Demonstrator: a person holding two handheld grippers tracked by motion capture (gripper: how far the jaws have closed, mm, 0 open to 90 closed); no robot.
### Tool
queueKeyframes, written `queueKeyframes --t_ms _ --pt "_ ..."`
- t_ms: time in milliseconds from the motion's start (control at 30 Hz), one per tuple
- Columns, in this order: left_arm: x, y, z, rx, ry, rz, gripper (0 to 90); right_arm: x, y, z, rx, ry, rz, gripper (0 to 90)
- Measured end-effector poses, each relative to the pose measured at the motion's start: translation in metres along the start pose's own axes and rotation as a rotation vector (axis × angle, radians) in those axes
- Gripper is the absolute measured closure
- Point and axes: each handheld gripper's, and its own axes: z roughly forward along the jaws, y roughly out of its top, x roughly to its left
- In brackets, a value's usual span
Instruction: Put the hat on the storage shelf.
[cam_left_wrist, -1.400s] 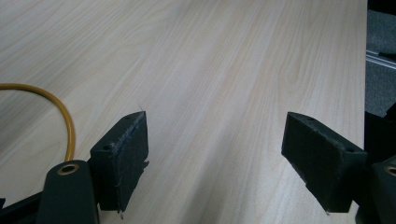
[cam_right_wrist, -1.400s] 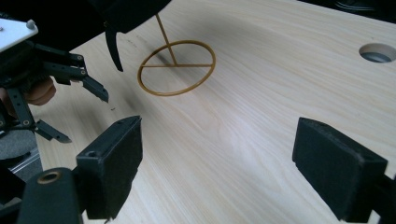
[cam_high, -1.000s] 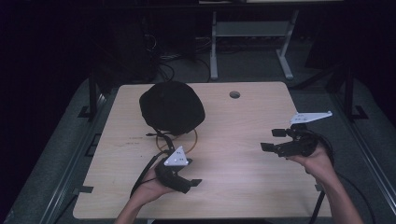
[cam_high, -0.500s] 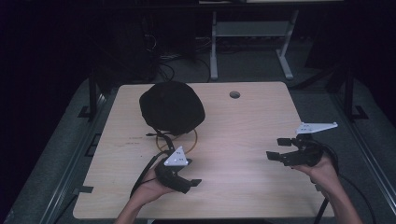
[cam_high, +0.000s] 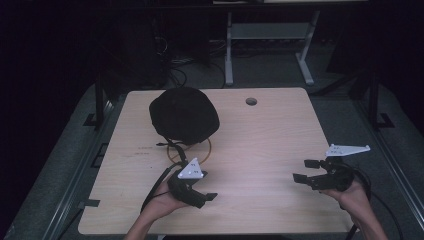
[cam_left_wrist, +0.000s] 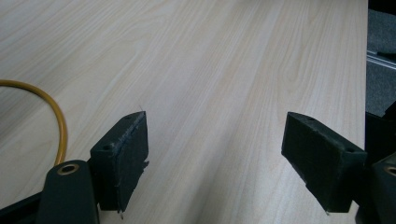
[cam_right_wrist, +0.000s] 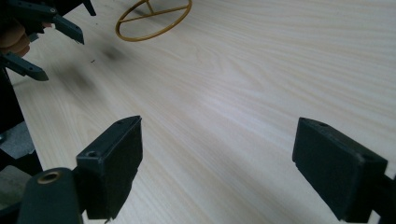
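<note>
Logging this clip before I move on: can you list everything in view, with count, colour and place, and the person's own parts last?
Table: one, light wood, centre of the high view.
Black rounded object: one, black, far left part of the table; cannot tell what it is.
Yellow ring: one, yellow, on the table just in front of the black object.
Hole: one, round, near the table's far edge.
Left gripper: one, black, near left, open.
Right gripper: one, black, near right, open.
</note>
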Motion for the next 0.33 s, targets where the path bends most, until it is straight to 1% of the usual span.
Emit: queueKeyframes --t_ms 33,100,200,267,300,333 --pt "0.0 0.0 0.0 0.002 0.0 0.007 22.8 0.0 -0.002 0.0 0.0 0.002 0.002 15.7" --pt "-0.001 0.001 0.0 -0.008 0.001 0.001 22.8 -0.001 -0.009 -0.001 -0.001 0.0 0.015 15.7" --pt "-0.002 0.002 0.001 -0.018 -0.004 -0.004 22.8 0.001 -0.019 -0.003 -0.003 -0.011 0.02 15.7" --pt "-0.003 0.003 0.001 -0.029 -0.008 -0.009 22.8 0.005 -0.025 -0.004 0.01 -0.038 0.011 15.7" --pt "-0.003 0.004 0.001 -0.033 -0.01 -0.009 22.8 0.008 -0.028 -0.005 0.008 -0.044 -0.003 15.7" --pt "-0.004 0.005 0.0 -0.047 -0.02 -0.021 22.8 0.011 -0.03 -0.005 0.0 -0.042 -0.008 15.7"
